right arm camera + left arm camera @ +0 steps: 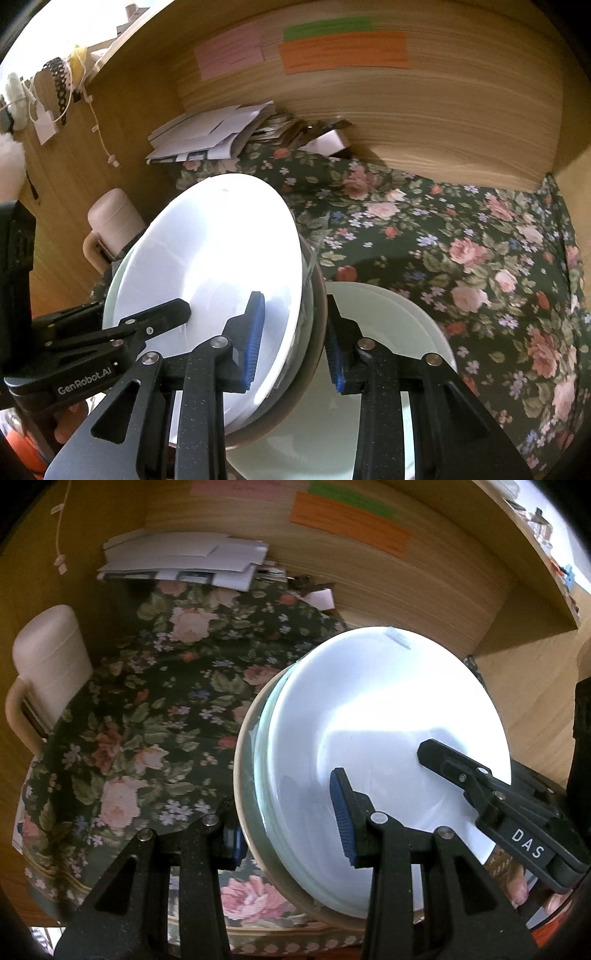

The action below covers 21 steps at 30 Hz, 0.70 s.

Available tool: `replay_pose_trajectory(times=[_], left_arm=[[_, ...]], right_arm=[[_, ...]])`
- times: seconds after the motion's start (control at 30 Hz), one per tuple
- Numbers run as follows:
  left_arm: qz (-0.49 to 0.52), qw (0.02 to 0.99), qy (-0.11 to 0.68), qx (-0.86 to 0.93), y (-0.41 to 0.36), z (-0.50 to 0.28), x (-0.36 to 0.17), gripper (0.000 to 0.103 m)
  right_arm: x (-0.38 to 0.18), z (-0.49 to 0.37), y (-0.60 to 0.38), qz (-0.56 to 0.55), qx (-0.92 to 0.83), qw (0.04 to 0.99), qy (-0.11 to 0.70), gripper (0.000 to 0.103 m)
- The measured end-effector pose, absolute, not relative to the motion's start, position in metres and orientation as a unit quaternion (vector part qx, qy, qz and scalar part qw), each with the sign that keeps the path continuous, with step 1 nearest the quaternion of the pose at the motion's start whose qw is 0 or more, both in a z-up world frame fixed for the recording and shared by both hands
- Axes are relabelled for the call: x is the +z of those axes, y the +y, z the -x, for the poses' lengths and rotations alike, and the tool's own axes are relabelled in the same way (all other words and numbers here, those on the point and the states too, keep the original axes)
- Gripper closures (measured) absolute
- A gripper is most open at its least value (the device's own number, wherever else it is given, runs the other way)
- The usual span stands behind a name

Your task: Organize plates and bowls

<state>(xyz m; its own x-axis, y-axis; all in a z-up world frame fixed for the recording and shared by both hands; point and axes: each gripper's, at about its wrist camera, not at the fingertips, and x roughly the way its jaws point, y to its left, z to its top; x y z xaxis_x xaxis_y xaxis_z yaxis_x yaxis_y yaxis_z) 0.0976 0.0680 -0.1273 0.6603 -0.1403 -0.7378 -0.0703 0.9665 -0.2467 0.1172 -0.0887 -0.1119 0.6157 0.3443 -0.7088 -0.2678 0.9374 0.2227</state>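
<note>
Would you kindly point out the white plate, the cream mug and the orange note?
white plate (369, 709), left wrist view, its centre
cream mug (51, 664), left wrist view, its side
orange note (343, 51), right wrist view, its middle

A stack of dishes (207, 258), a glossy white plate nested on a clear glass one inside a tan-rimmed bowl (314, 354), is tilted steeply on edge above the floral-clothed worktop (480, 258). A pale green plate (406, 317) lies flat on the cloth just beside and partly beneath the stack.
</note>
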Motion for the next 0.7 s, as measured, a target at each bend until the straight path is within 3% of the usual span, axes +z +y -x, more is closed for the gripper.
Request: replay_pose_trajectory(times=[0.7], left_arm=[[0.113,0.889,0.442,-0.04,0.025,-0.105,-0.134,0.064]], right_arm=[[-0.132,-0.106,-0.136,-0.075,0.148,0.89,0.424,0.075]])
